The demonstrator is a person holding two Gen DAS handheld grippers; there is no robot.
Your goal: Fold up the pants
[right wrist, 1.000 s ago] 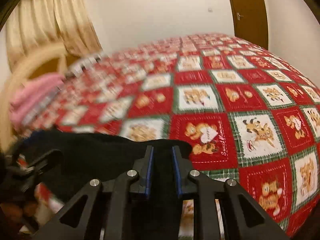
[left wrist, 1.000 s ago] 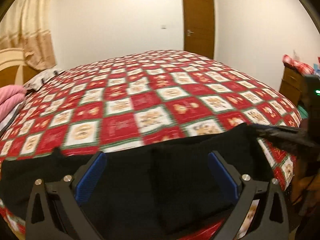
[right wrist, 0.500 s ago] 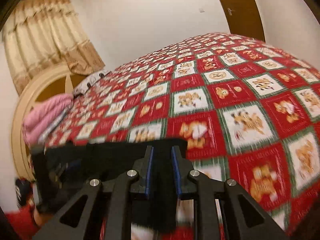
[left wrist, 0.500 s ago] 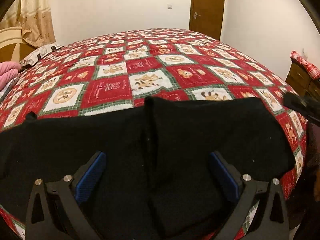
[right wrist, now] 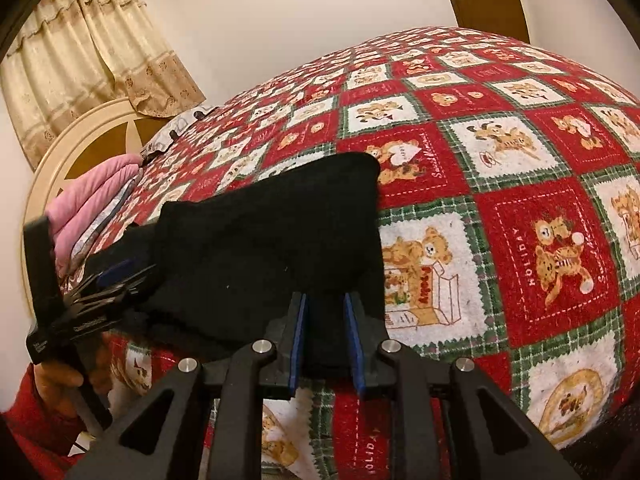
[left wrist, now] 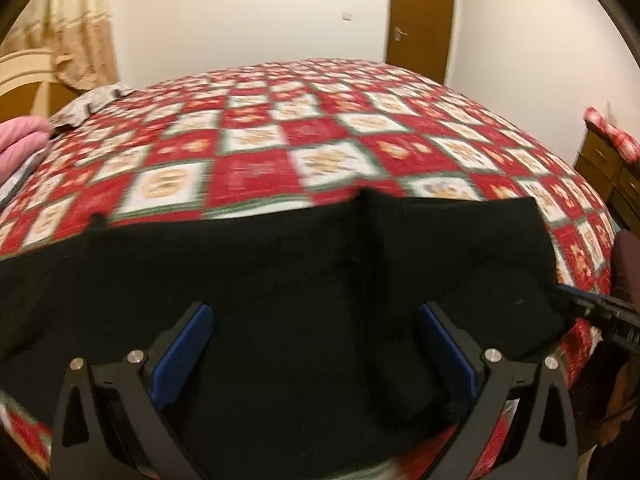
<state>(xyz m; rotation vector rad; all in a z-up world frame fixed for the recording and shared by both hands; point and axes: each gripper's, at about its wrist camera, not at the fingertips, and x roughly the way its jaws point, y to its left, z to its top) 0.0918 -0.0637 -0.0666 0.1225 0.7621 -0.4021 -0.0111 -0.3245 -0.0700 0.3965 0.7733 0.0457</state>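
Note:
Black pants [left wrist: 280,288] lie folded along the near edge of the bed, with a doubled layer on the right. My left gripper [left wrist: 316,344] hovers over them, jaws wide open and empty. In the right wrist view the pants [right wrist: 272,236] spread left from my right gripper [right wrist: 325,320], whose blue pads are shut on the pants' near edge. The left gripper [right wrist: 116,276] shows at the left of that view, held by a hand. The right gripper's tip [left wrist: 596,304] shows at the pants' right end in the left wrist view.
The bed carries a red, white and green bear-patterned quilt [right wrist: 520,208]. A pink blanket [right wrist: 92,204] and a round headboard [right wrist: 60,152] lie at the left. A wooden dresser [left wrist: 612,176] stands at the right. A brown door [left wrist: 420,20] is in the far wall.
The right gripper has come down to the bed edge with the pants' edge still pinched. The left gripper stayed open and drew back a little over the pants.

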